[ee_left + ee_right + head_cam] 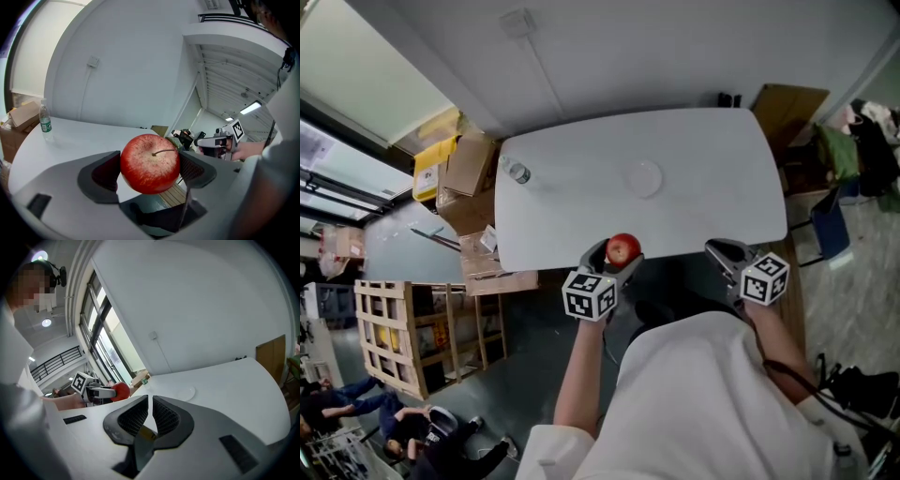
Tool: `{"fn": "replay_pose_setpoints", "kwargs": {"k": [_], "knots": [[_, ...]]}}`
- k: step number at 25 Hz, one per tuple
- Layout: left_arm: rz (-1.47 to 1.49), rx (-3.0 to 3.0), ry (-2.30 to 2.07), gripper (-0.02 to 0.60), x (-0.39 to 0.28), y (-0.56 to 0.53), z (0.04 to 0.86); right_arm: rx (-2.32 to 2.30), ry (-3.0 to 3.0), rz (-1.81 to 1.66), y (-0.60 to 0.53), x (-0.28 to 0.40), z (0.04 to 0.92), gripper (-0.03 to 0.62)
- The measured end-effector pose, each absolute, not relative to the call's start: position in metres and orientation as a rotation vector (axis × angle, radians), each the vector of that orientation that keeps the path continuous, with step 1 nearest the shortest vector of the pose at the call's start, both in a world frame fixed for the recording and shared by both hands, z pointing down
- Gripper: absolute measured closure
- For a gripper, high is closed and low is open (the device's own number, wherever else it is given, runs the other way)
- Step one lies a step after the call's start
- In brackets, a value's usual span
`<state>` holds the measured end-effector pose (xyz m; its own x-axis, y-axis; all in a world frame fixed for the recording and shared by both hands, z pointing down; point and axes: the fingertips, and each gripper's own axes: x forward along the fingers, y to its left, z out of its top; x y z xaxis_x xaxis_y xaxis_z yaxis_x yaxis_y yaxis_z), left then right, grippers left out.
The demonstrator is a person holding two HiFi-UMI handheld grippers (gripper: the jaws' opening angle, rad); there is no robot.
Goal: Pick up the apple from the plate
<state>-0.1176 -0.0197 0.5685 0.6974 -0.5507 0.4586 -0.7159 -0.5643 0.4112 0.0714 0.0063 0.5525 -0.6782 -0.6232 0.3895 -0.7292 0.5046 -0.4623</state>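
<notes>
Clamping the red apple (150,163) between both jaw pads, the left gripper (617,255) holds the fruit in the air over the near edge of the white table (703,159), with the stem end facing that gripper's camera. The apple is well apart from the small clear plate (643,178), which lies near the middle of the table. The right gripper (150,414) hovers by the table's near right edge, its jaws almost together with only a narrow slit between them, gripping nothing. A water bottle (517,172) stands upright near the table's left end, and cardboard boxes (469,164) sit just beside that end on the floor.
</notes>
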Motion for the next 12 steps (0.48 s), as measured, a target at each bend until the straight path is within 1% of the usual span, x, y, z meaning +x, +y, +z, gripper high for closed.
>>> {"fn": "replay_pose_setpoints", "kwargs": {"k": [12], "knots": [[0.353, 2.326, -1.007, 0.195, -0.087, 0.004, 0.555, 1.133, -2.632, 0.887, 0.013, 0.106, 0.541, 0.542]]}}
